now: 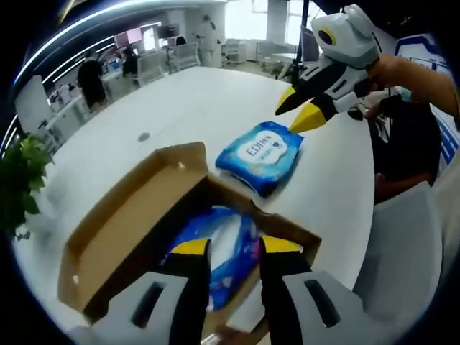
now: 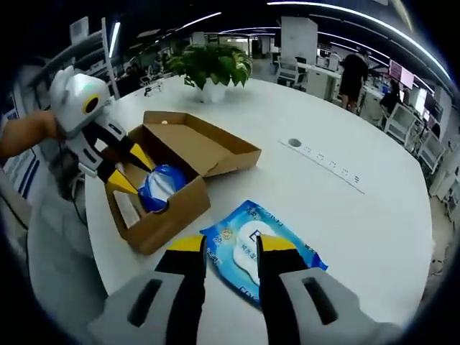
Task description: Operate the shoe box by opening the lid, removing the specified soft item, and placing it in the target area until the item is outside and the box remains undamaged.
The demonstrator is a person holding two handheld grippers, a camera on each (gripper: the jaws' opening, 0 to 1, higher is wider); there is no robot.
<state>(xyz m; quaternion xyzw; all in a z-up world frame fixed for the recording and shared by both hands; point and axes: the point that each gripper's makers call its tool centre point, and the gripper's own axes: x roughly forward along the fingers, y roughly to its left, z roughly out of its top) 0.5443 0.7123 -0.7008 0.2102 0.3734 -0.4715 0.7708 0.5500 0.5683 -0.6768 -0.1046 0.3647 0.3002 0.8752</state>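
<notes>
One blue wipes pack [image 2: 260,253] lies on the table [image 2: 359,230] beneath my spread right gripper [image 2: 231,244], while another [image 1: 223,251] remains in the open shoe box [image 1: 129,237] under my equally spread left gripper [image 1: 236,246].

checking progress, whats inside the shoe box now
One blue wipes pack lies in the open shoe box, at the left gripper fingers. Anything beneath it is hidden.

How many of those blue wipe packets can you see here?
2. One blue packet lies flat on the white table beside the open shoe box. The other packet sits inside the box. More may be hidden beneath it.
</notes>
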